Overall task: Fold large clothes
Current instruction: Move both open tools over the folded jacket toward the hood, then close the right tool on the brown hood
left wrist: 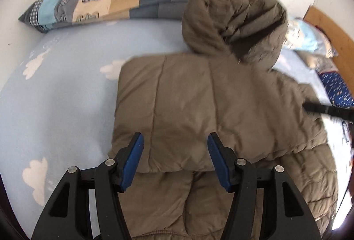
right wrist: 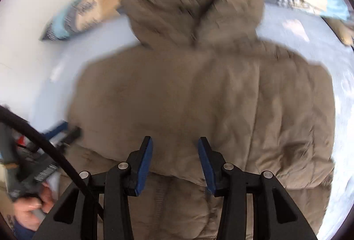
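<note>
My left gripper [left wrist: 174, 138] has its jaws spread wide, the blue pads [left wrist: 132, 162] facing each other with nothing caught between them. My right gripper [right wrist: 174, 142] is parted too, a little narrower, its pads [right wrist: 143, 164] likewise bare. Left of the right jaws, low down, I see my left hand [right wrist: 28, 206] wrapped around the other tool's handle, fingers curled tight, though that corner is blurred. To the far right of the left jaws, a dark finger of the right gripper pokes in from the edge; I can't read its state from there.
</note>
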The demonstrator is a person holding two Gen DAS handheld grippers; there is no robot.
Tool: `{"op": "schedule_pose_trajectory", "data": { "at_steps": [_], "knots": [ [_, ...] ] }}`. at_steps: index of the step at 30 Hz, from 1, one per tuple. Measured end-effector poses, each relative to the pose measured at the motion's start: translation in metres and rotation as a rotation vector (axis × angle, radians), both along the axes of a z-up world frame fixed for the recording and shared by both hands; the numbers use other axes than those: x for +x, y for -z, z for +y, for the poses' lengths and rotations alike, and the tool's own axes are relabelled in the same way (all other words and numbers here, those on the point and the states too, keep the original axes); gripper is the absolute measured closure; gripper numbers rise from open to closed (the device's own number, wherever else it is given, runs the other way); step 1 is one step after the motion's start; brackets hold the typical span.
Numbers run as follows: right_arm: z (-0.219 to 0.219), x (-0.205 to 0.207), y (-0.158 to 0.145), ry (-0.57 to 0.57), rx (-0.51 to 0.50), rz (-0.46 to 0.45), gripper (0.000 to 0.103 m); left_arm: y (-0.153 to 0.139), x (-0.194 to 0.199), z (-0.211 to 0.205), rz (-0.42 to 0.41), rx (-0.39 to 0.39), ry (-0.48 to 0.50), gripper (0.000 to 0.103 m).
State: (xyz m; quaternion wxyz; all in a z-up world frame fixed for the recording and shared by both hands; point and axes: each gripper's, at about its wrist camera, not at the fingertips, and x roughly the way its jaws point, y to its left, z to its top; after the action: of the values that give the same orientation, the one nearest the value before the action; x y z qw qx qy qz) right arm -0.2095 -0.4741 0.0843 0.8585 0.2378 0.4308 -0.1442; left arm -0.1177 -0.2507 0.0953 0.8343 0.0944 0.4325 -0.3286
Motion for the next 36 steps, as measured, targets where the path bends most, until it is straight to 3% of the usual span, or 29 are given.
{"op": "schedule_pose_trajectory", "data": {
  "at_steps": [5,8,10,12,15,16,18,22,33,35,36],
  "knots": [
    [-0.017,0.012,-0.082,-0.005,-0.052,-0.133,0.057,-0.016,-0.001,0.007,-0.029,-0.06,-0.022,0.044],
    [-0.039,0.024,-0.119,0.068,0.011,-0.23,0.057,-0.016,0.003,0.009,-0.024,-0.067,-0.044,0.044],
    [-0.061,0.034,-0.137,0.164,0.09,-0.295,0.047,-0.015,0.005,0.009,-0.02,-0.068,-0.051,0.044],
    [-0.08,0.048,-0.147,0.256,0.153,-0.327,0.046,-0.015,0.005,0.01,-0.02,-0.069,-0.051,0.044],
    [-0.096,0.077,-0.16,0.297,0.111,-0.301,0.046,-0.015,0.007,0.01,-0.023,-0.067,-0.047,0.044],
    [-0.102,0.083,-0.162,0.305,0.114,-0.294,0.046,-0.015,0.008,0.011,-0.026,-0.067,-0.048,0.044],
    [-0.124,0.092,-0.158,0.36,0.215,-0.315,0.045,-0.015,0.009,0.012,-0.027,-0.067,-0.049,0.044],
    [-0.158,0.097,-0.152,0.507,0.279,-0.331,0.028,-0.012,0.013,0.014,-0.025,-0.059,-0.053,0.044],
    [-0.21,0.116,-0.101,0.712,0.443,-0.294,0.023,-0.011,0.02,0.019,0.002,-0.084,-0.068,0.044],
    [-0.21,0.118,-0.09,0.691,0.46,-0.298,0.036,-0.012,0.02,0.019,-0.001,-0.087,-0.068,0.044],
    [-0.207,0.119,-0.087,0.679,0.452,-0.287,0.056,-0.013,0.02,0.019,0.001,-0.091,-0.069,0.044]
  ]
}}
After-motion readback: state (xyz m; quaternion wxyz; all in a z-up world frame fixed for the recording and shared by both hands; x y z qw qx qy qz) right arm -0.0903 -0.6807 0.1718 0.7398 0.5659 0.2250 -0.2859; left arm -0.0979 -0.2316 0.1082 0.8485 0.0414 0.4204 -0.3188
